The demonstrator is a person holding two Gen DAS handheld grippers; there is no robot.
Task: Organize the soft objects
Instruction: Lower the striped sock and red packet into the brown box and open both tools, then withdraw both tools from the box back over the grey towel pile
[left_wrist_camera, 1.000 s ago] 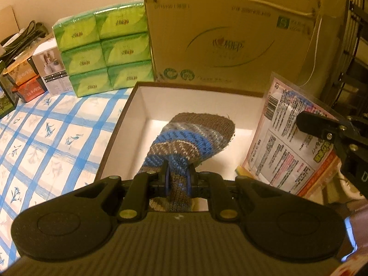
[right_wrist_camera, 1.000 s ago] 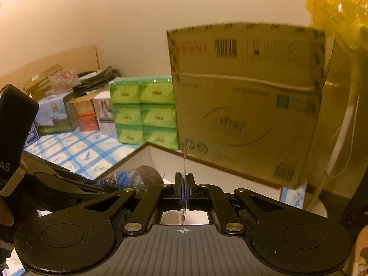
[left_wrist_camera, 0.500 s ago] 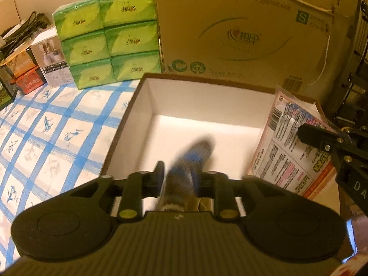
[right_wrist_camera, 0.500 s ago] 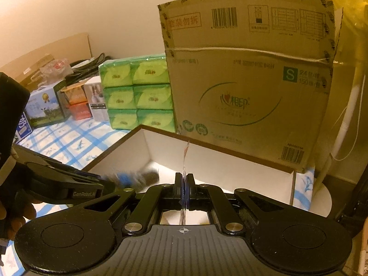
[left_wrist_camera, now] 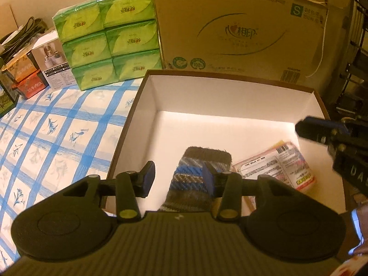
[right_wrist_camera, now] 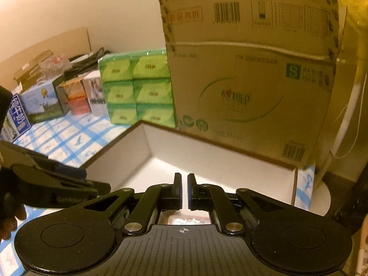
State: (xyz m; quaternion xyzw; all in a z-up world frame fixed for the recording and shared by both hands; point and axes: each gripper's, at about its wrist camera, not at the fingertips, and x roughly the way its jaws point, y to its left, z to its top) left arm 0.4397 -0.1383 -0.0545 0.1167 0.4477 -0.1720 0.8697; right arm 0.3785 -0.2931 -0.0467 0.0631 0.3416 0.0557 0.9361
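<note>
Your left gripper [left_wrist_camera: 177, 179] has its jaws spread above the sock [left_wrist_camera: 197, 177] in the box [left_wrist_camera: 147, 105]. Your right gripper [right_wrist_camera: 184, 189] looks slightly parted, holding nothing; the box's far half lies bare.

Home storage corner: checked blue tablecloth [left_wrist_camera: 53, 128], 6 green tissue packs [left_wrist_camera: 108, 39], big cardboard carton [left_wrist_camera: 241, 27], stacked product boxes [right_wrist_camera: 46, 101].

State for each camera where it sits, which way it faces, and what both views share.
Left wrist: on the left gripper, open, angled down into the white box at the sock and packet; the right gripper shows.
Right wrist: on the right gripper, slightly open, facing the cardboard carton; the left gripper shows.
Shared: box, carton, green tissue packs.
</note>
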